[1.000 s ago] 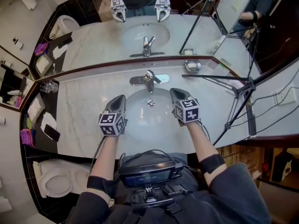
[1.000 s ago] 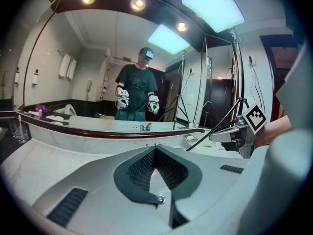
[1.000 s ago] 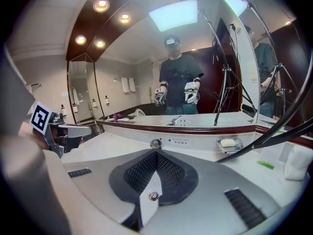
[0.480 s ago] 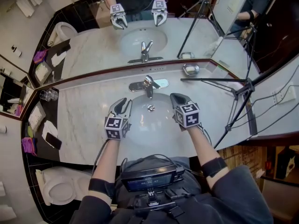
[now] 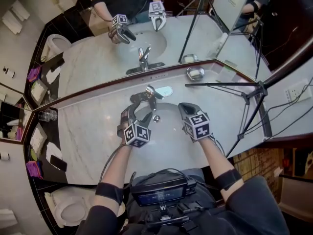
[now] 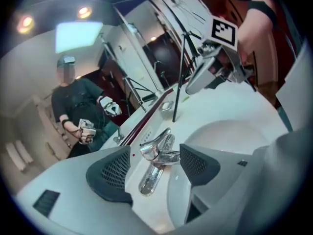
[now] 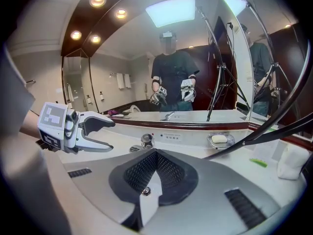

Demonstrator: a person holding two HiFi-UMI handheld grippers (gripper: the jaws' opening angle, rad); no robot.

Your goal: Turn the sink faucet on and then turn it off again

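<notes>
The left gripper (image 5: 138, 107) has its jaws at full spread, having just been opening, and grips nothing. The faucet (image 6: 157, 148) lever sits between the ribbed dark pads without touching them, which is judged to be alignment for the turn-on grasp.

The right gripper (image 7: 155, 168) has its jaws closed together and empty. It hangs over the sink (image 5: 168, 127), probably to leave the approach clear.

The faucet is polished chrome, with one rounded lever on a flat oval base behind the smooth white bowl. No water shows. The tabletop (image 5: 88, 126) is pale veined marble.

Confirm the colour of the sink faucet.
The faucet is shiny silver chrome, clearest in the left gripper view.
</notes>
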